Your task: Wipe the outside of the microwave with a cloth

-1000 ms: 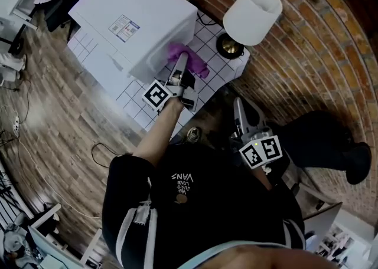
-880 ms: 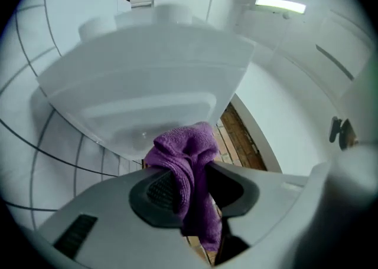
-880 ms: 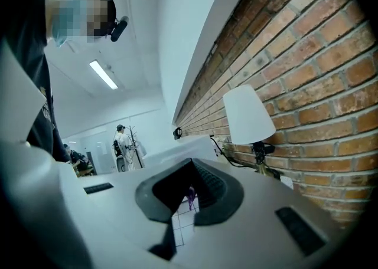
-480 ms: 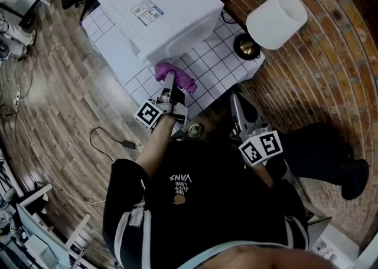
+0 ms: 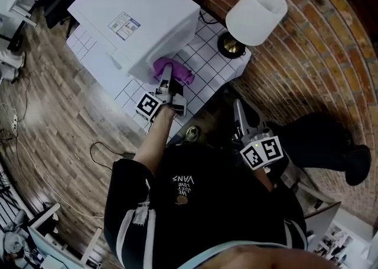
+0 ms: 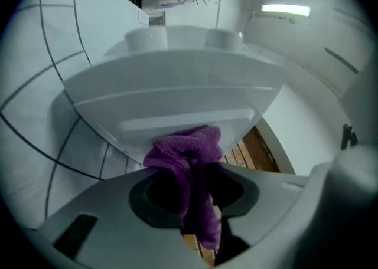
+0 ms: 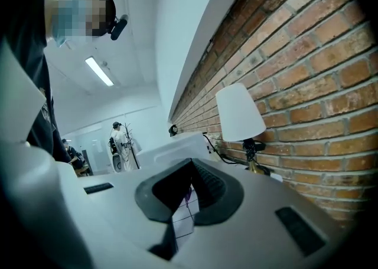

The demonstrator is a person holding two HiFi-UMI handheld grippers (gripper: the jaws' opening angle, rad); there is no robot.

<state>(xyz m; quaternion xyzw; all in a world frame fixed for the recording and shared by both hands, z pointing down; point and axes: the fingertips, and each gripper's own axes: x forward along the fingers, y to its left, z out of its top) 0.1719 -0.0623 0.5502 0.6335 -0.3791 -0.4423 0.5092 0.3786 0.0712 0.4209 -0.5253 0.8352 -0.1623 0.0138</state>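
My left gripper is clenched on the purple cloth, just above the middle of the head view. I hold it at the near lower corner of the white microwave, which fills the upper left of that frame. The microwave stands on a white tiled table.

In the left gripper view, the cloth is bunched between my two jaws at lower centre. One end hangs down through them. The upper fold lies against the pale lower edge of the microwave, which spans the middle of the frame.

My right gripper is right of centre in the head view, close to my body. It is well apart from the microwave and off the table's edge. In its own view, the right gripper has its jaws drawn together with nothing between them. Only a thin wedge of tiled table shows in the gap.

A white lamp stands at the upper right of the head view, on the table's far corner. It is beside the brick wall. Wooden floor runs down the left side.
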